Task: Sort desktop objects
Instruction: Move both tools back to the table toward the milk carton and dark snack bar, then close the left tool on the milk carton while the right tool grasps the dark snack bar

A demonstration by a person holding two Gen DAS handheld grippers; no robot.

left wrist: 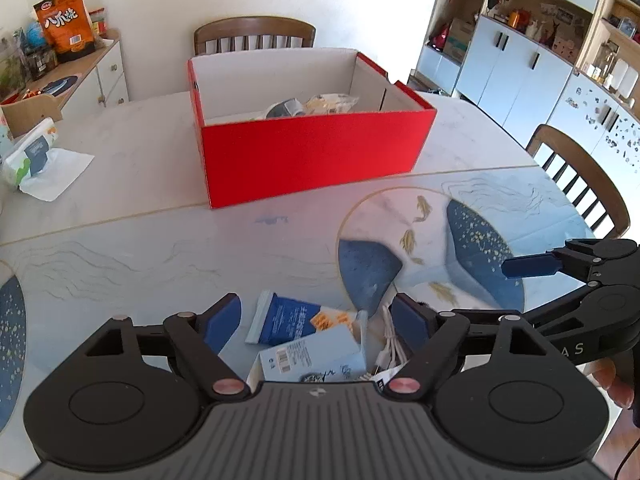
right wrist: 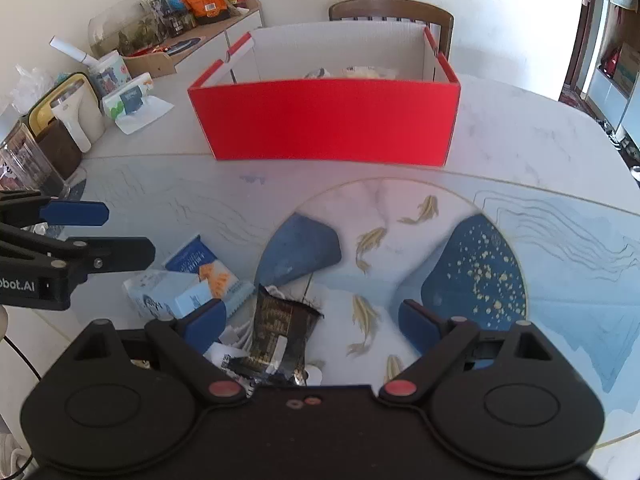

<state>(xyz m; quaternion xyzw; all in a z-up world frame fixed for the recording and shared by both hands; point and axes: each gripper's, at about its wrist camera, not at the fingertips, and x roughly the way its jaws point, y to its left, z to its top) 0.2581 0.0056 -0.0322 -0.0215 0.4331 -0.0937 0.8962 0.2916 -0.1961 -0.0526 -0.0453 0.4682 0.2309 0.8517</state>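
While the red box [right wrist: 328,120] stands at the table's [left wrist: 120,152] far side with items inside, both grippers hang spread: left gripper [left wrist: 316,320] over the blue snack packet [left wrist: 288,320], right gripper [right wrist: 312,320] over the black packet [right wrist: 276,332], neither gripped.

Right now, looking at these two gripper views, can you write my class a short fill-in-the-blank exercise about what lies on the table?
1. The big box on the table is ____ on the outside.
2. The dark snack packet lies between the fingers of the ____ gripper.
3. The jaws of the left gripper stand ____, over a blue cracker packet.
4. The round picture on the table mat shows golden ____.

Missing words: red; right; open; fish
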